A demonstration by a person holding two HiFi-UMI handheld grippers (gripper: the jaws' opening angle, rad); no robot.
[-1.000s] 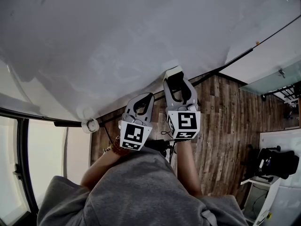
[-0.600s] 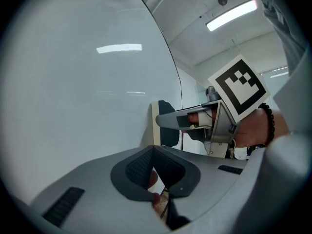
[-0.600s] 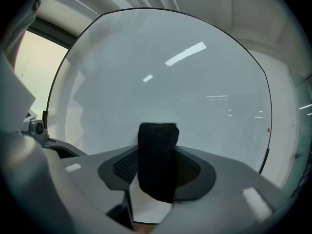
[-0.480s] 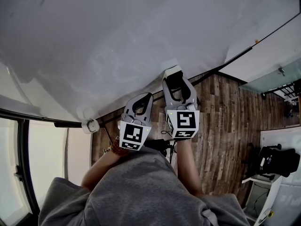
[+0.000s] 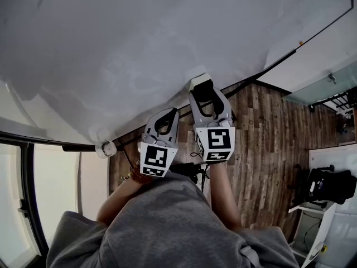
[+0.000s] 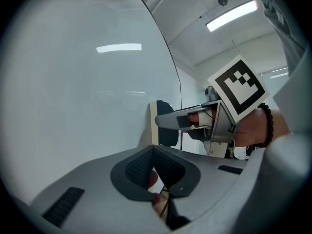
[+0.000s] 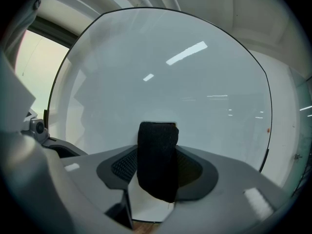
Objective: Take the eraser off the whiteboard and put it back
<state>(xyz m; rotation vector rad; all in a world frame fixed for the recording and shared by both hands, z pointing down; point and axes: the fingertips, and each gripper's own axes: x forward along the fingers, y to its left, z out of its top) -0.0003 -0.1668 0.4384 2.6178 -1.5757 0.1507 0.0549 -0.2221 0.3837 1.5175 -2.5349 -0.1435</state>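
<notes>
Head view is showing you the whiteboard [image 5: 139, 38] filling the whole upper part, with its dark lower edge running above the wooden floor [image 5: 268, 144]. Your grey top [image 5: 167, 228] is taking up the bottom, and both forearms are reaching out from it.

You are holding the right gripper [image 5: 203, 91] nose-on to the board near that lower edge, its marker cube [image 5: 215, 142] facing back at you. Its jaws are opening and standing fairly wide. The eraser [image 7: 157, 160] is standing upright between them, with the pads lying close along both its sides. The eraser's pale back is sitting against the whiteboard and its black felt is pointing toward you.

You are keeping the left gripper [image 5: 165, 123] just beside the right one, on its left and a little further back from the board. Its jaws are resting together at the tips and gripping nothing.

Left gripper view is showing a dark beaded bracelet [image 6: 269, 126] on the wrist behind the right gripper.
</notes>
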